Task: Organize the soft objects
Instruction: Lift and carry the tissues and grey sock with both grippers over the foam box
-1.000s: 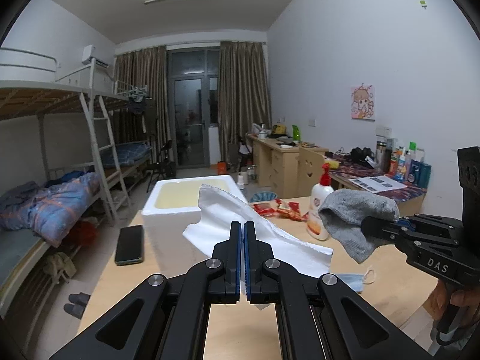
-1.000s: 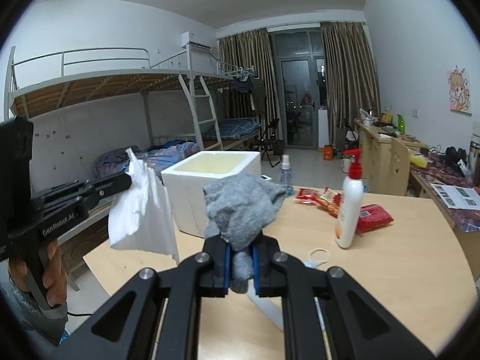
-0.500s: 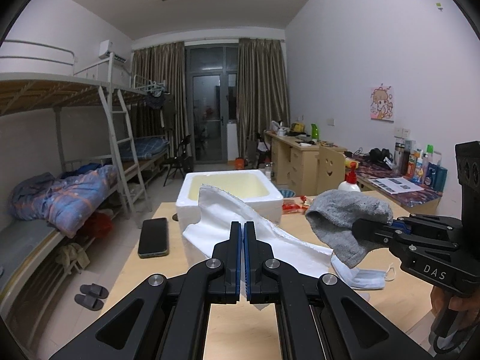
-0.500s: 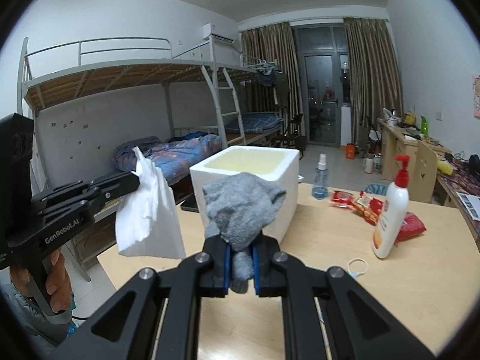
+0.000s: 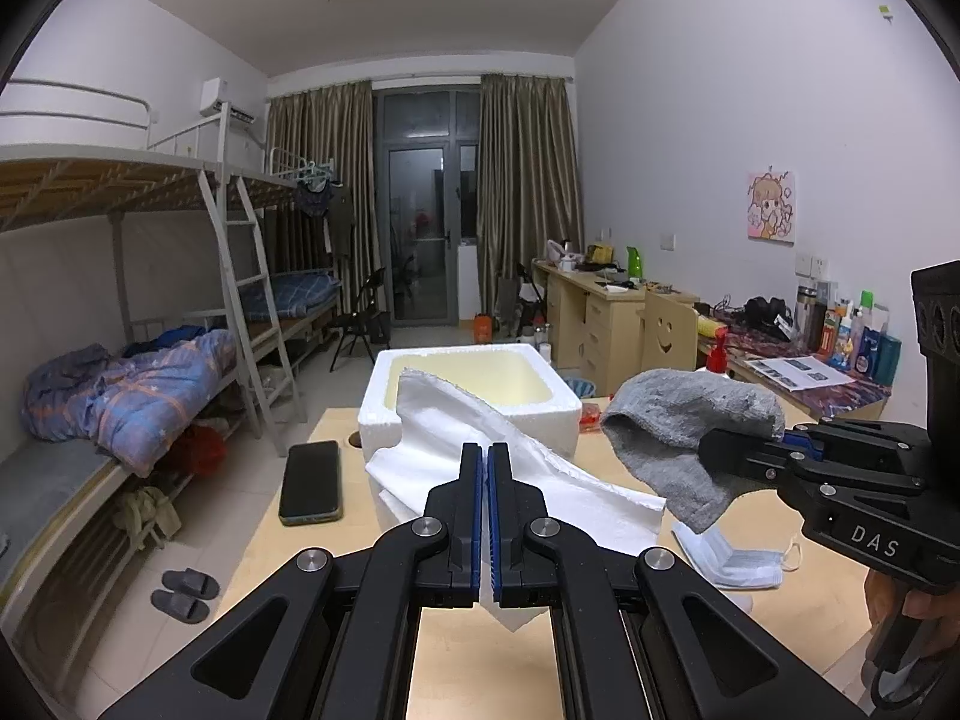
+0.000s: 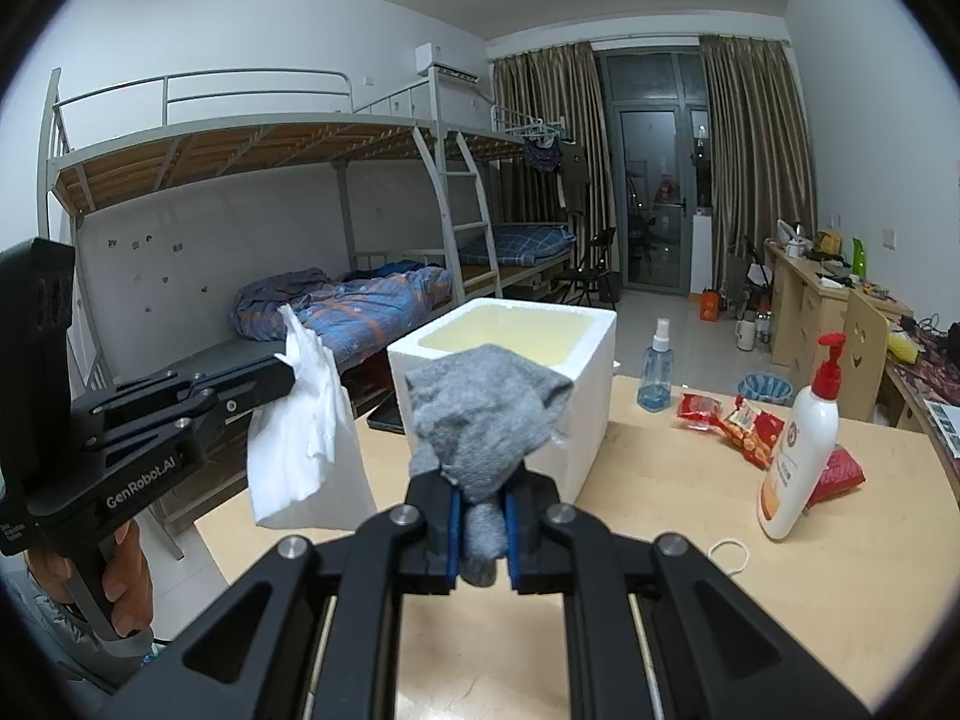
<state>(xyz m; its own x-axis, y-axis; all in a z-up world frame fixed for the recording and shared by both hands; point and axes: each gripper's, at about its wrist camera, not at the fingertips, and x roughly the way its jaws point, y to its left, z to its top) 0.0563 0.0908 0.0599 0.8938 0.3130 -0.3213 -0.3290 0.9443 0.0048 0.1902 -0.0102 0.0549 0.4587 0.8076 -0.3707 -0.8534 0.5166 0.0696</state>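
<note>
My left gripper (image 5: pixel 485 468) is shut on a white cloth (image 5: pixel 516 480) and holds it in the air in front of a white foam box (image 5: pixel 474 384). In the right wrist view the same cloth (image 6: pixel 306 450) hangs from the left gripper (image 6: pixel 288 372) at the left. My right gripper (image 6: pixel 480 504) is shut on a grey sock (image 6: pixel 480 414) and holds it up before the foam box (image 6: pixel 576 360). The sock (image 5: pixel 690 426) and right gripper (image 5: pixel 714 450) also show at the right of the left wrist view.
On the wooden table (image 5: pixel 468 648) lie a black phone (image 5: pixel 310 483) and a white face mask (image 5: pixel 732 558). A lotion pump bottle (image 6: pixel 801 450), red snack packets (image 6: pixel 738 420) and a small spray bottle (image 6: pixel 657 372) stand right of the box. Bunk beds (image 6: pixel 300 300) are at the left.
Both grippers have swung toward the foam box with their loads, so it sits more centred in both views. Both grips are unchanged.
</note>
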